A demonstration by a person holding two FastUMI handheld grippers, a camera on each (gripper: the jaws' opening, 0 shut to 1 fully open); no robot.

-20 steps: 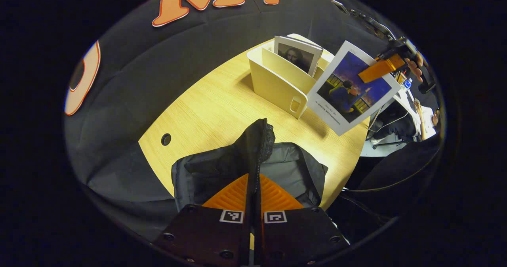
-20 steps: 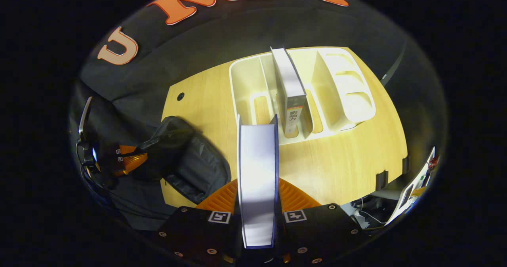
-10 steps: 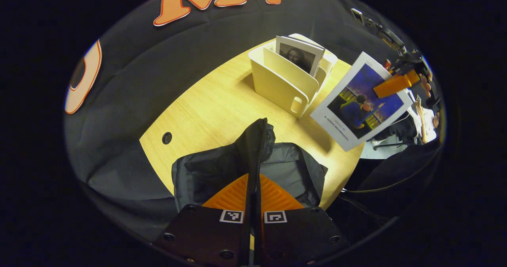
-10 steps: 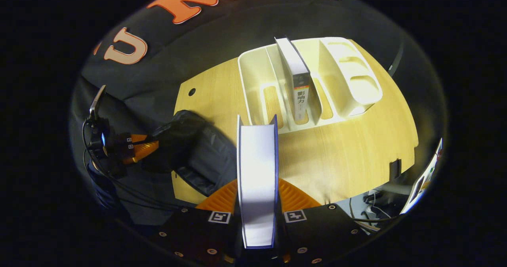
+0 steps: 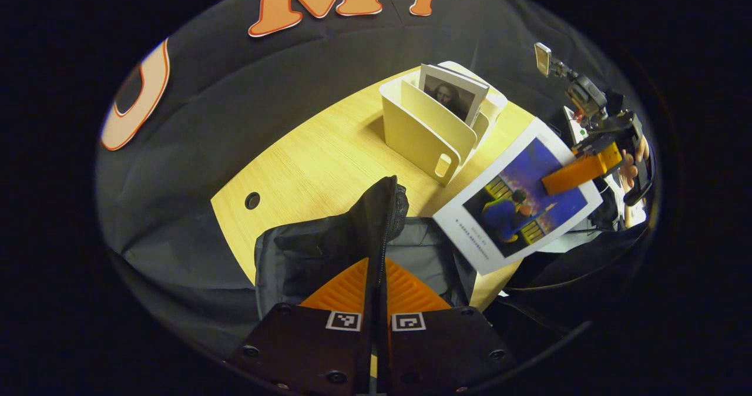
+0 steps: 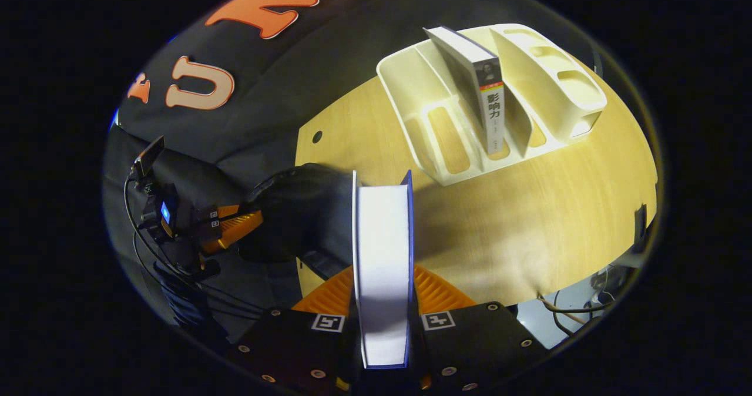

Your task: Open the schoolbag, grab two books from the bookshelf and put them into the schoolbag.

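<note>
The black schoolbag (image 5: 317,249) lies at the table's near edge. My left gripper (image 5: 376,261) is shut on its raised zipper flap and holds it up. A blue-covered book (image 5: 517,205) hangs tilted over the bag's right side, with my right gripper (image 5: 578,170) shut on it. In the right gripper view the book's white page edge (image 6: 382,237) stands upright between the right gripper (image 6: 383,272) fingers. The schoolbag (image 6: 299,208) and the left gripper (image 6: 235,228) lie just left of it. A second book (image 6: 484,108) leans in the cream bookshelf (image 6: 405,84).
The bookshelf (image 5: 423,137) stands at the far right of the wooden table (image 5: 317,161), with the portrait-covered book (image 5: 452,93) in it. A cable hole (image 5: 252,200) sits left of the bag. A hand (image 5: 631,170) holds the right gripper. Cables hang off the table's near edge.
The right gripper has carried the blue book down and left from beside the bookshelf to over the bag's right side. The left gripper has kept hold of the flap.
</note>
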